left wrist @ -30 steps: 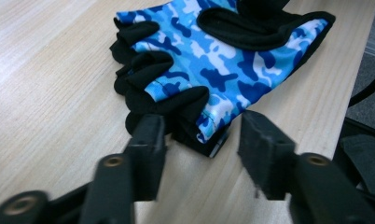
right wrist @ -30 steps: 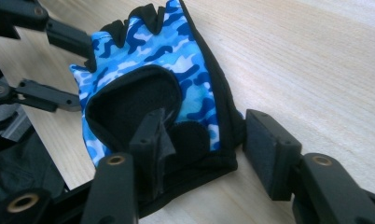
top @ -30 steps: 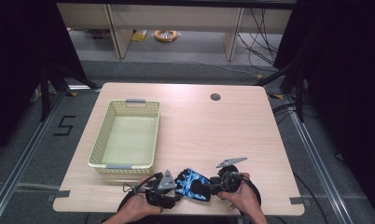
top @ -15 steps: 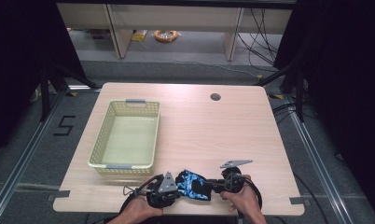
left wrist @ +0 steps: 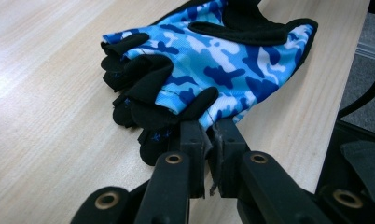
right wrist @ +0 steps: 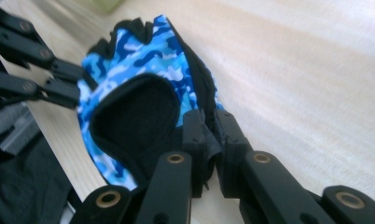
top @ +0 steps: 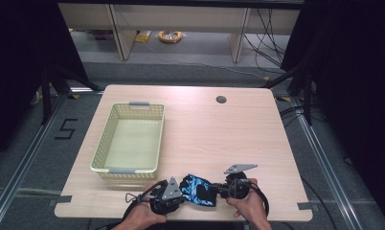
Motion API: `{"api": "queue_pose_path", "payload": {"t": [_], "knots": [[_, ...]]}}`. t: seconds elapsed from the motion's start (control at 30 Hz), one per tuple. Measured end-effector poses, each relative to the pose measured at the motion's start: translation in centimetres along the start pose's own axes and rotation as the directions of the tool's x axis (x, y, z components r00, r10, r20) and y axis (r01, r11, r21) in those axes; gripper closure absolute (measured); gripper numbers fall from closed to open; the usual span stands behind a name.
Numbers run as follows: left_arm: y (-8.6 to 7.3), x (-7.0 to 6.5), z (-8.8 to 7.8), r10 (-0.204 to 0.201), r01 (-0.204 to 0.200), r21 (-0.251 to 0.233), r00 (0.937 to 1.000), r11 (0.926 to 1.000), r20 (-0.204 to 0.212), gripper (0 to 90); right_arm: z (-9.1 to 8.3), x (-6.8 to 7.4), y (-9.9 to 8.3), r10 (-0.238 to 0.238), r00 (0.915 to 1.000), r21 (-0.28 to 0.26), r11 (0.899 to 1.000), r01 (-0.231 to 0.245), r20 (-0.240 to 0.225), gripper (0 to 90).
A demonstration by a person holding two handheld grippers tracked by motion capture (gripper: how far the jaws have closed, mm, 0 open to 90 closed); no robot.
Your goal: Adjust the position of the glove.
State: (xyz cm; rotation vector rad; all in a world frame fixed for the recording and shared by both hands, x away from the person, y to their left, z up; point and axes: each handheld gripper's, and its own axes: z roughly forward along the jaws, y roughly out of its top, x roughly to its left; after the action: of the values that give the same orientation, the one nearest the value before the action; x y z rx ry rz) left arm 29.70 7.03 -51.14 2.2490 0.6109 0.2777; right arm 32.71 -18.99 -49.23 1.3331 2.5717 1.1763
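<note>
One blue-and-black camouflage fingerless fabric glove (top: pixel 198 189). One pale yellow-green perforated plastic basket (top: pixel 130 140) (grey handles at both ends). One light wooden table (top: pixel 214 134). Two black two-jaw grippers: left gripper (top: pixel 180 190), right gripper (top: pixel 219 190). Two hands.

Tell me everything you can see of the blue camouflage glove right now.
The blue camouflage fingerless glove is fabric, patterned in light and dark blue with white, with black trim, black stubby finger openings and a black panel at the cuff. It lies near the front edge of the light wooden table. The left tongs have just closed on its finger end, the right tongs on its black cuff edge; fabric sits pinched between both pairs.
</note>
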Motion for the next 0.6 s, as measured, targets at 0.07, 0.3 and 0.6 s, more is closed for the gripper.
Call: {"api": "queue_pose_path", "payload": {"t": [0.07,0.3,0.6], "knots": [[0.2,0.2,-0.4,0.015,-0.015,0.001,0.9999,0.9999,-0.008,84.5,-0.5,0.0,0.2,-0.007,0.9999,0.002,1.000,0.007,-0.013,84.7],[0.6,0.2,-0.9,0.002,-0.002,-0.022,1.0000,0.9997,0.000,84.6,-1.2,0.1,0.5,0.002,0.9996,-0.046,0.999,-0.004,-0.027,84.8],[1.0,0.4,-1.7,0.014,-0.014,-0.044,0.9999,0.9990,0.004,84.5,-1.4,0.0,1.0,0.008,0.9980,-0.054,0.998,-0.011,-0.063,84.7]]}}
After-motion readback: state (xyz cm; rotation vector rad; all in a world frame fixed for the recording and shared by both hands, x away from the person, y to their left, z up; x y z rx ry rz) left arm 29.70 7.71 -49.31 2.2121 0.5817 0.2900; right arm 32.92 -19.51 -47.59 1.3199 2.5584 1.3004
